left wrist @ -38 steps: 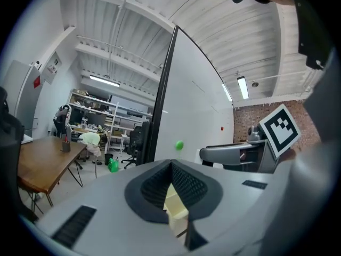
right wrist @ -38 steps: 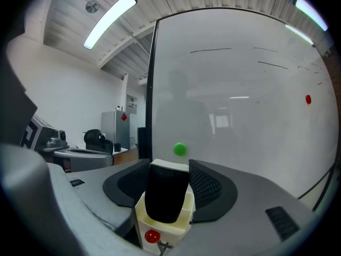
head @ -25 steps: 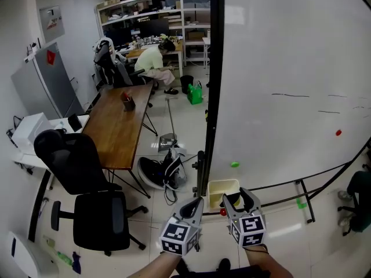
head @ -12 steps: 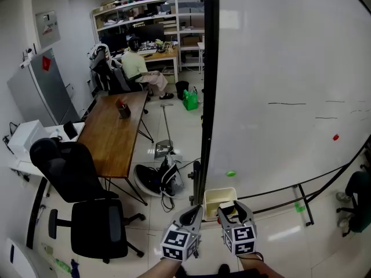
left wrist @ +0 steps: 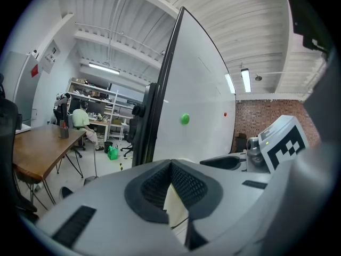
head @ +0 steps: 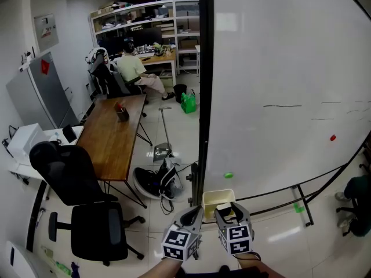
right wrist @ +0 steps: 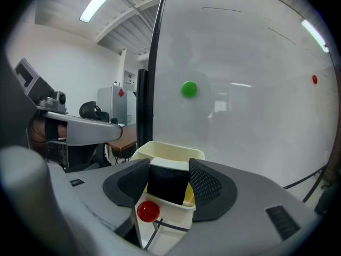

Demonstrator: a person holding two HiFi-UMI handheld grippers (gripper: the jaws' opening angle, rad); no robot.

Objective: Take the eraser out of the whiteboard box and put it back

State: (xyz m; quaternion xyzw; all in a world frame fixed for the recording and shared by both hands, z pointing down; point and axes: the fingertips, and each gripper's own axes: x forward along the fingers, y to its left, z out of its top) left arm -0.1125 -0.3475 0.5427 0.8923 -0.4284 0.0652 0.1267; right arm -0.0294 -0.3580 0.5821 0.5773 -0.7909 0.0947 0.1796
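Eraser at the box
Your right gripper point(right wrist: 169, 181) clamps the black eraser point(right wrist: 167, 188) at the cream whiteboard box point(right wrist: 166, 147); your left gripper point(left wrist: 170, 174) is closed, empty.

Right gripper point(head: 232, 212): drawn leftward, closer to the cream plastic whiteboard box point(head: 210, 197). Its fingers, spread wide a second ago, are now narrowed onto the black block eraser with pale top point(right wrist: 168, 181) over the box. Person in pale green shirt point(head: 132, 68): formerly bent forward, now upright at the far desk point(head: 161, 55). Whiteboard's black frame edge point(head: 204, 97): shifted left in head view.
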